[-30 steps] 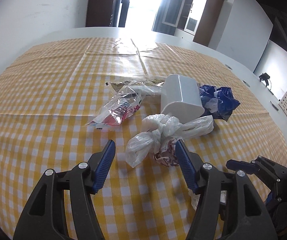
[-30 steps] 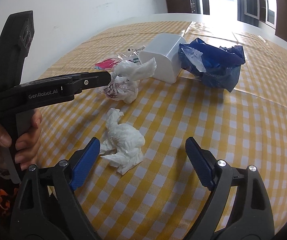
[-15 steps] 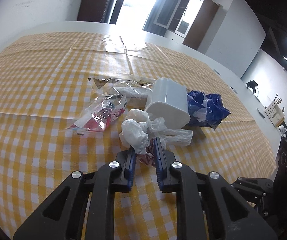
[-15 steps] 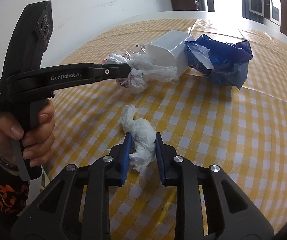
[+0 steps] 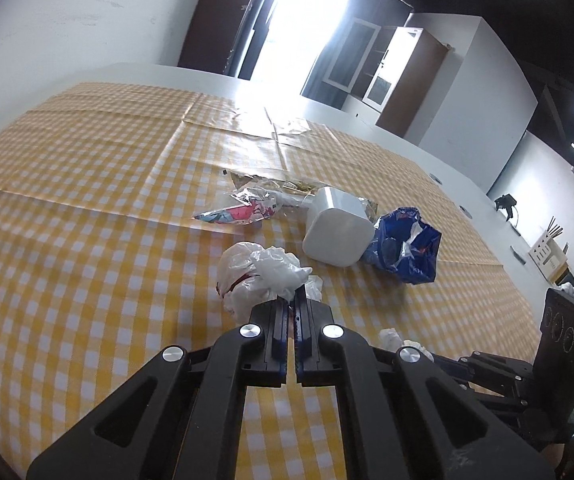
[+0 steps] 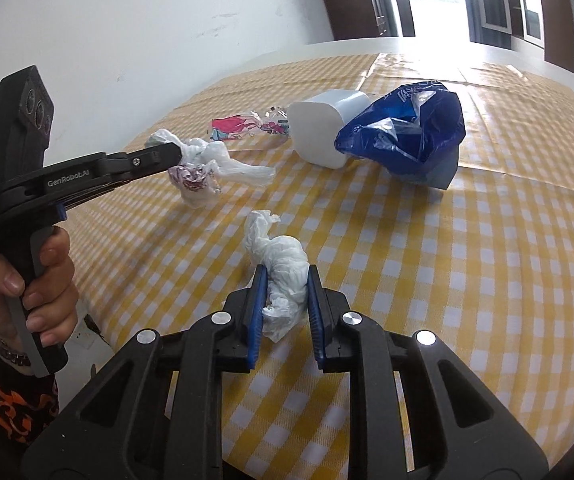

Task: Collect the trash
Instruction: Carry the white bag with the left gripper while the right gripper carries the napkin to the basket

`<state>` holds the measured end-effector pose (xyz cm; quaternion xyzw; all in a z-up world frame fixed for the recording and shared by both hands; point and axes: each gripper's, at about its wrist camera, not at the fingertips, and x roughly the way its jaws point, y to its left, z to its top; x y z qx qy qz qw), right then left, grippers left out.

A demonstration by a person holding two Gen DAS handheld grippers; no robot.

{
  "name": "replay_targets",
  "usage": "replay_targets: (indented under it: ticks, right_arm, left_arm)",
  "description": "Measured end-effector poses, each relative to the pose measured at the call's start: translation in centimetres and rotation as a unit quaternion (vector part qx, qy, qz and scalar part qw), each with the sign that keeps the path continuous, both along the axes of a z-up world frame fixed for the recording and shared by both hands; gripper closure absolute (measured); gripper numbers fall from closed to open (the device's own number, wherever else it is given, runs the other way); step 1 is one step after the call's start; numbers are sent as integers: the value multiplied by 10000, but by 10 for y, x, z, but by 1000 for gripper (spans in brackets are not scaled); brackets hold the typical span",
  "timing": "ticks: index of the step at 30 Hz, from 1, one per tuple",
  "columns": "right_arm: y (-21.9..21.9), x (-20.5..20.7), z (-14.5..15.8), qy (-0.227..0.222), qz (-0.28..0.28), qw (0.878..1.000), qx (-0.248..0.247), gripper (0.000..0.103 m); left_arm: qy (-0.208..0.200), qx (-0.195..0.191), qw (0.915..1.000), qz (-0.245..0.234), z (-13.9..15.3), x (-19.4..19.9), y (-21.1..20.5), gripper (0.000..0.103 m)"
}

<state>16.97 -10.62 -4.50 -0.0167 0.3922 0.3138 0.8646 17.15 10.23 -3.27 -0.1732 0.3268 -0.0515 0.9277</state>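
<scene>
From the left wrist, the left gripper [image 5: 291, 300] had just closed, pinching the crumpled white plastic bag [image 5: 259, 276] at its tips, a limp, weightless thing best held by its bunched middle. From the right wrist, the right gripper [image 6: 285, 280] had just closed too, squeezing the soft crumpled white tissue wad [image 6: 283, 276] between its blue pads [image 6: 255, 312], where it would crush, not slip.

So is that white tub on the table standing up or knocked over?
Knocked over. The white tub lies on its side on the checked cloth, flat bottom facing the camera, its mouth towards the blue bag.
</scene>
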Motion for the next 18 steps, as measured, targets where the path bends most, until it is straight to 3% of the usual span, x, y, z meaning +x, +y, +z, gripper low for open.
replay_targets:
  ticks: [18]
  right_arm:
    - [-29,-65,11,-404,-75,9988,260,85]
  left_arm:
    - [-330,315,9990,-1,13,-91,-38,102]
